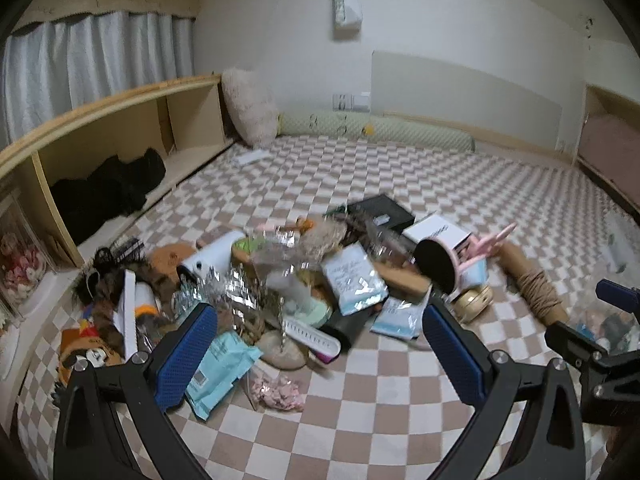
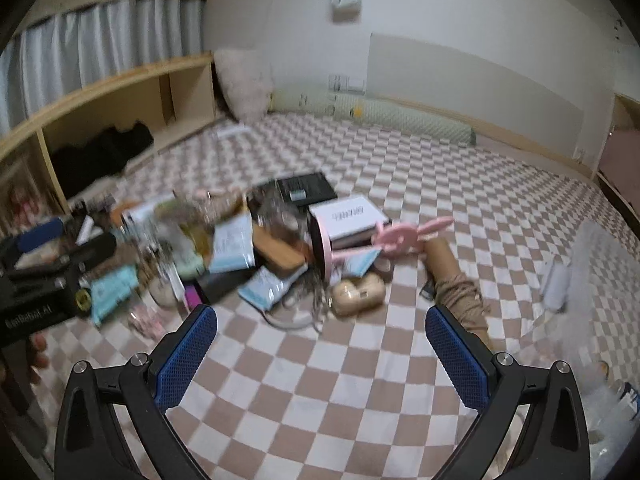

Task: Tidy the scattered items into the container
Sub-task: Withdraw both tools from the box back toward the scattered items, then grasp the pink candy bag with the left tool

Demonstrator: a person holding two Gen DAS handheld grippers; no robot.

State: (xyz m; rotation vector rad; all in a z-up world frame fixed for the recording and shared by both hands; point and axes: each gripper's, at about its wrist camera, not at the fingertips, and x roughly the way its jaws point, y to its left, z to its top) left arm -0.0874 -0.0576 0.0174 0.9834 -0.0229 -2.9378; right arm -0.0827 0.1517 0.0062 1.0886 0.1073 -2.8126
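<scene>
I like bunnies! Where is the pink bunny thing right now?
The pink bunny thing lies at the right end of the pile on the checkered mat, beside the white box and above the gold case.

a grey curtain (image 1: 96,60) hangs above a wooden shelf (image 1: 120,128) holding a black garment (image 1: 108,188) (crumpled); a fluffy pillow (image 1: 250,108) and green bolster (image 1: 380,130) line the wall.

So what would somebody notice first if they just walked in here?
Probably the big messy pile of packets, boxes and toys heaped in the middle of the checkered mat. A pink bunny-eared thing pokes out on its right side. Both grippers, left and right, hang open and empty just in front of it.
</scene>
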